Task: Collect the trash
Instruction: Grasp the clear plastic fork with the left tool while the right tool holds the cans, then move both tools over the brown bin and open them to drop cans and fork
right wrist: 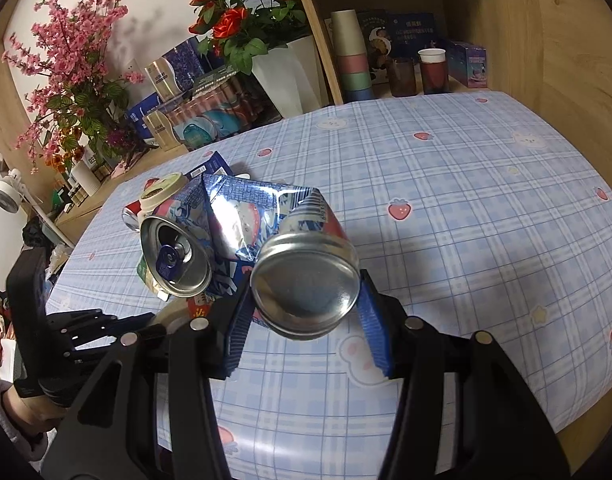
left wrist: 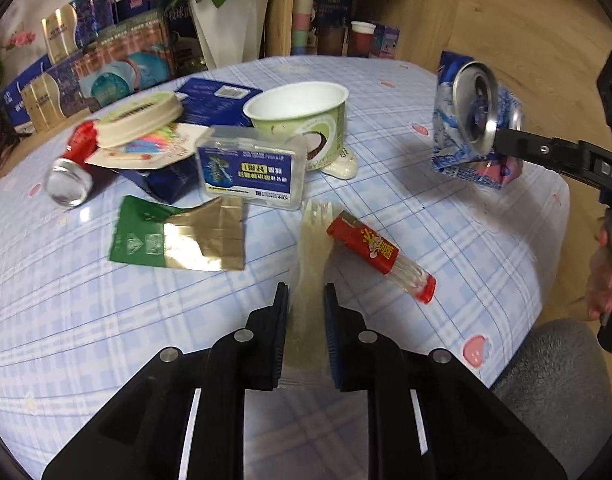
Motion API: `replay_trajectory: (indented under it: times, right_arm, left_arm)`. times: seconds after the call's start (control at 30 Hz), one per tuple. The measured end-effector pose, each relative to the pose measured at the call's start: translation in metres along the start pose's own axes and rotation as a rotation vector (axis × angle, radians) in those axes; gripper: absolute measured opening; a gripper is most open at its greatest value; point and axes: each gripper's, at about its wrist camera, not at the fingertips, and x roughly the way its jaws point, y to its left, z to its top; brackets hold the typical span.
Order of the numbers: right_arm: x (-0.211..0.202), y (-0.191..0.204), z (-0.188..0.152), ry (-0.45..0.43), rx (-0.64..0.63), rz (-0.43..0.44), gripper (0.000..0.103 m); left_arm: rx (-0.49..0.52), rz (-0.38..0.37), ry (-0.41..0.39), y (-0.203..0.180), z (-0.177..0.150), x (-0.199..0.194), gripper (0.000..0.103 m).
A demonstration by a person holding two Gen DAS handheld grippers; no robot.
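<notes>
— On the plaid counter (left wrist: 106,320), what is the left gripper (left wrist: 306,300) doing?
— Its fingers are sitting narrow around a wrapped plastic fork (left wrist: 311,240), beside a red toothpick tube (left wrist: 379,254).
— And the right gripper (right wrist: 306,304)?
— It is holding a crushed blue can (right wrist: 266,236) above the counter, fingers half apart.
</notes>
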Motion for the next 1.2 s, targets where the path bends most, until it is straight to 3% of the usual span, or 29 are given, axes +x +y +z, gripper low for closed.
replay_trajectory:
  times: [0.53, 0.73, 0.8, 0.83, 0.87, 1.2]
  right_arm:
    - [-0.018, 0.027, -0.006, 0.004, -0.031, 0.011, 0.052]
    - [-0.034, 0.042, -0.015, 0.003, -0.059, 0.017, 0.052]
    - [-0.041, 0.045, -0.018, 0.003, -0.063, 0.018, 0.052]
    - [-0.043, 0.047, -0.02, 0.003, -0.064, 0.017, 0.052]
    - [-0.047, 0.048, -0.022, 0.003, -0.066, 0.017, 0.052]
    - [-0.07, 0.06, -0.034, 0.001, -0.091, 0.009, 0.052]
  left_arm:
    - [-0.156, 0.017, -0.178, 0.031, -0.011, -0.091, 0.017]
    - [-0.156, 0.026, -0.221, 0.027, -0.023, -0.124, 0.017]
    - [-0.162, 0.024, -0.239, 0.026, -0.026, -0.136, 0.015]
    - [-0.16, 0.024, -0.246, 0.026, -0.028, -0.14, 0.003]
    - [-0.159, 0.032, -0.252, 0.025, -0.029, -0.145, 0.002]
    - [-0.166, 0.026, -0.281, 0.022, -0.037, -0.16, 0.0]
